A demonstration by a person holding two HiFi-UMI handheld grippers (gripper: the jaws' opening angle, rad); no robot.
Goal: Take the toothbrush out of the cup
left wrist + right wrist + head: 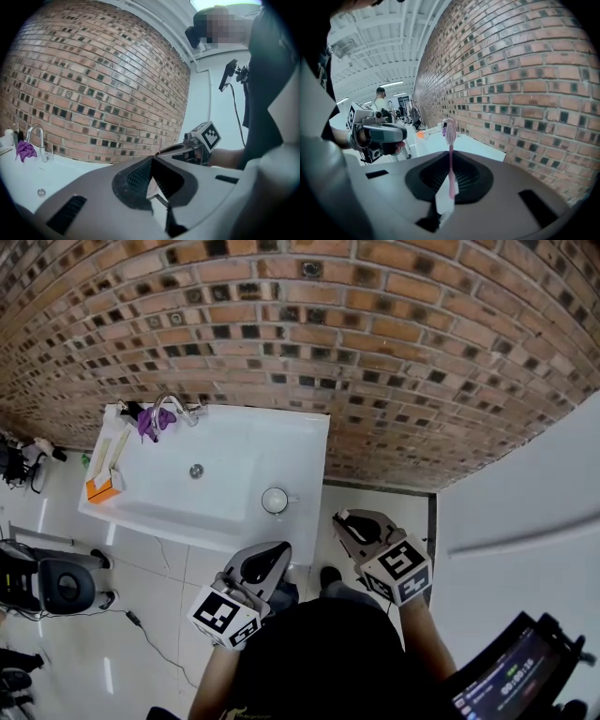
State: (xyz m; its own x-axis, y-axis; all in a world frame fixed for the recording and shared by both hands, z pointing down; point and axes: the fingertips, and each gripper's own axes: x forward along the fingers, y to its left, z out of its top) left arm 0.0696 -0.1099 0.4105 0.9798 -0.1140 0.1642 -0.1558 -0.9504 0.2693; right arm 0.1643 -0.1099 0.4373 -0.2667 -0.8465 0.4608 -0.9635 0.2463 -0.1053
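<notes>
A white cup (275, 500) stands on the front right rim of the white sink (234, 442), and nothing shows inside it. My right gripper (449, 187) is shut on a pink toothbrush (450, 140), which stands upright from the jaws with its head on top. In the head view the right gripper (352, 526) is to the right of the cup, off the sink. My left gripper (267, 563) sits below the cup with its jaws together and nothing in them. In the left gripper view, the left gripper (157, 185) faces the right gripper (197, 143).
A faucet (169, 409) with a purple cloth (150, 423) beside it is at the sink's far left. An orange box (103, 486) lies on the sink's left rim. A brick wall (375, 352) runs behind. Exercise gear (56, 582) stands on the floor at the left.
</notes>
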